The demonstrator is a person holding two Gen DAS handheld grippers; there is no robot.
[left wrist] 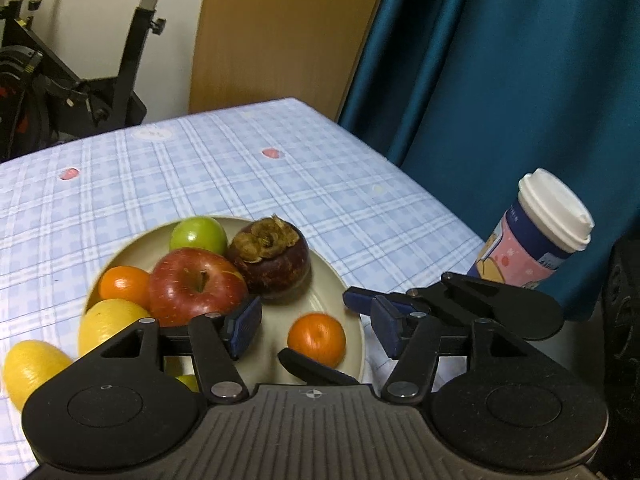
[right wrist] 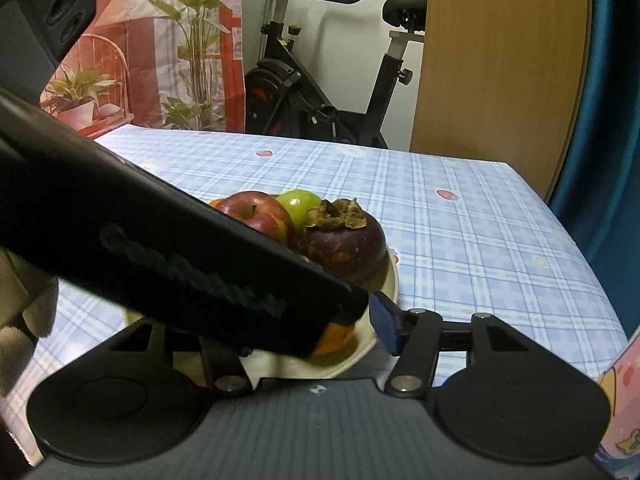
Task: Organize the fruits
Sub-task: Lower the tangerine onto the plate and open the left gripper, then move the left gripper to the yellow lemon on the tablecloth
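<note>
A cream plate [left wrist: 348,308] on the checked tablecloth holds a red apple [left wrist: 192,284], a green apple [left wrist: 198,234], a dark mangosteen-like fruit [left wrist: 276,264], an orange [left wrist: 122,286] and a lemon [left wrist: 110,322]. A second orange [left wrist: 316,338] lies at the plate's near side, between the blue pads [left wrist: 244,328] of my left gripper [left wrist: 315,330]; the pads stand clear of it. My right gripper [left wrist: 320,328] comes in from the right, its fingers either side of the same orange [right wrist: 338,338]. In the right wrist view only one pad [right wrist: 384,328] shows; the left gripper's body [right wrist: 180,248] hides the other.
Another lemon [left wrist: 34,368] lies on the cloth left of the plate. A lidded paper cup [left wrist: 536,232] stands at the table's right edge by a blue curtain [left wrist: 500,80]. An exercise bike [right wrist: 320,92] and a wooden panel [right wrist: 500,60] stand beyond the table.
</note>
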